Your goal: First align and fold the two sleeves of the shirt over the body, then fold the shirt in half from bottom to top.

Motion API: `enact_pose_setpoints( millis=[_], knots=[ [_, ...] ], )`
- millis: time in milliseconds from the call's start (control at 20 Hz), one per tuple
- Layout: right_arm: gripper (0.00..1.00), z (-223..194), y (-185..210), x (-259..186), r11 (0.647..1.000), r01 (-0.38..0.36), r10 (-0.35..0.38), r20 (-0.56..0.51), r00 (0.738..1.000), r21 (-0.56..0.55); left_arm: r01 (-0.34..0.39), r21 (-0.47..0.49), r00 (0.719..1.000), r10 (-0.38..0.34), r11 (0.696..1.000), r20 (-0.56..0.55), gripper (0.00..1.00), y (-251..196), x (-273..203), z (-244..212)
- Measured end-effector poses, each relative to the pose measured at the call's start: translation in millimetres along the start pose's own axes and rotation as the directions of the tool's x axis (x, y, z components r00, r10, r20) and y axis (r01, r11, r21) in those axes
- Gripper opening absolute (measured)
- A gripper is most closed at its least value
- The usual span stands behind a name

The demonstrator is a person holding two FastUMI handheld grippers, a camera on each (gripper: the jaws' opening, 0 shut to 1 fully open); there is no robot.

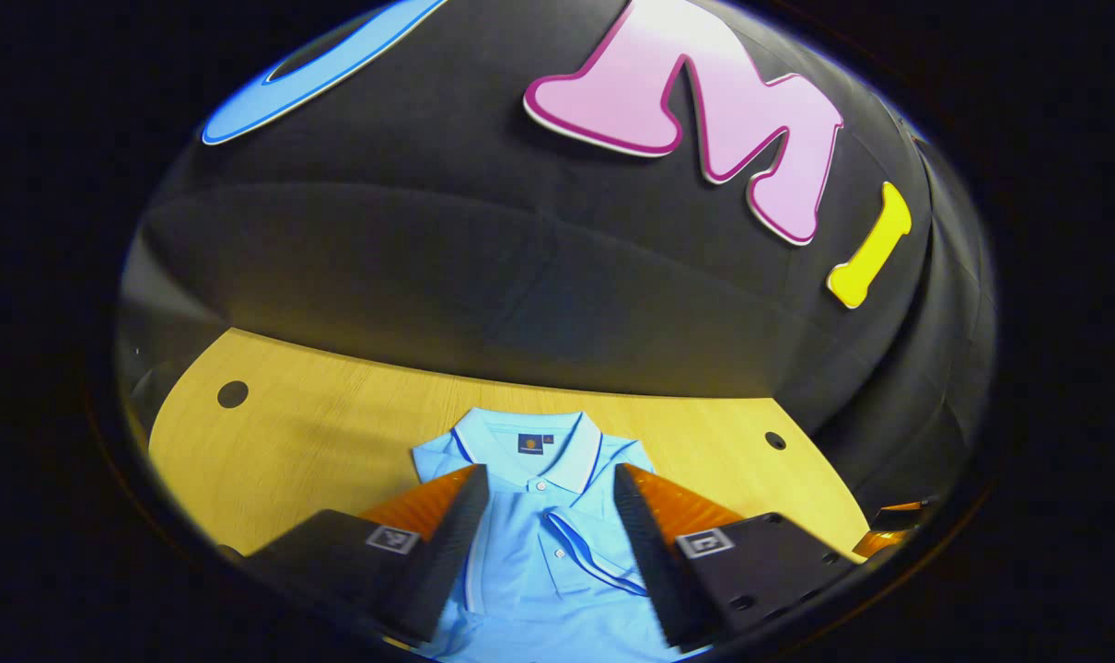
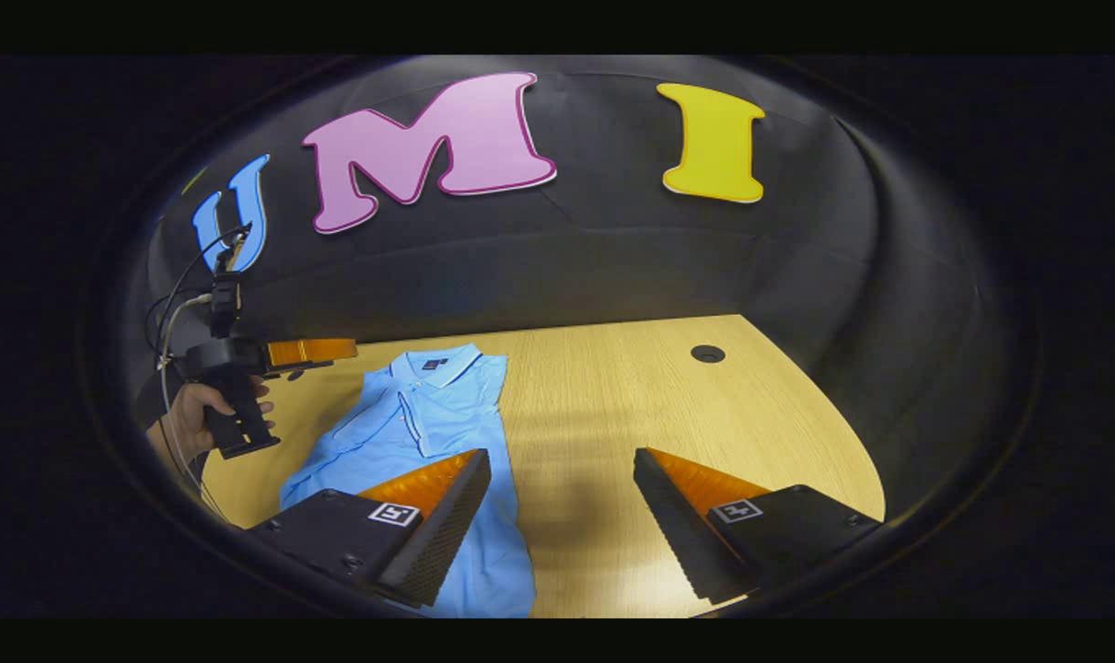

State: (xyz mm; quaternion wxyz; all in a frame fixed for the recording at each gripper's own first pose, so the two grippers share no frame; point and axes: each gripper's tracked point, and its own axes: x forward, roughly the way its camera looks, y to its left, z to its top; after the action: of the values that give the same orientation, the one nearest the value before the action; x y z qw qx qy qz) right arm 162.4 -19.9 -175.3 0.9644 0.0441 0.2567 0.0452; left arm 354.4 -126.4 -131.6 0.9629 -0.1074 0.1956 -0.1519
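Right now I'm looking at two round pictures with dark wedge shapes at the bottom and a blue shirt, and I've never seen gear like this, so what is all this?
A person holds a two-finger gripper in each hand, and each carries a wide-angle camera looking along its own fingers. Those wedges are the fingers.

The left gripper view looks over the left gripper, open above a light blue polo shirt lying on a wooden table.

The right gripper view looks over the right gripper, also open, above the table beside the shirt. Farther off it shows the left gripper in the person's hand.

Neither gripper holds anything.
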Motion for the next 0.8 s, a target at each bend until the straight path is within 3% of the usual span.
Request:
enact_pose_setpoints(
  millis=[50, 400, 800],
  knots=[
    [0.99, -1.7, 0.8, -2.8, 1.000, 0.003, -0.003, 0.002, 1.000, 0.002, -0.009, 0.011, 1.000, 0.009, 1.000, 0.019, 0.95, 2.7, -10.5, 1.0],
    [0.98, -45.0, 28.6, -44.2, 1.000, -0.006, 0.007, -0.035, 0.999, 0.015, -0.073, 0.072, 0.996, 0.069, 0.995, 0.058, 0.96, 19.6, -122.7, -25.4],
    [0.98, -126.6, 74.2, -95.0, 0.999, -0.043, 0.042, -0.124, 0.991, -0.001, -0.141, 0.094, 0.989, 0.145, 0.986, -0.041, 0.96, 33.2, -249.9, -144.3]
  ],
)
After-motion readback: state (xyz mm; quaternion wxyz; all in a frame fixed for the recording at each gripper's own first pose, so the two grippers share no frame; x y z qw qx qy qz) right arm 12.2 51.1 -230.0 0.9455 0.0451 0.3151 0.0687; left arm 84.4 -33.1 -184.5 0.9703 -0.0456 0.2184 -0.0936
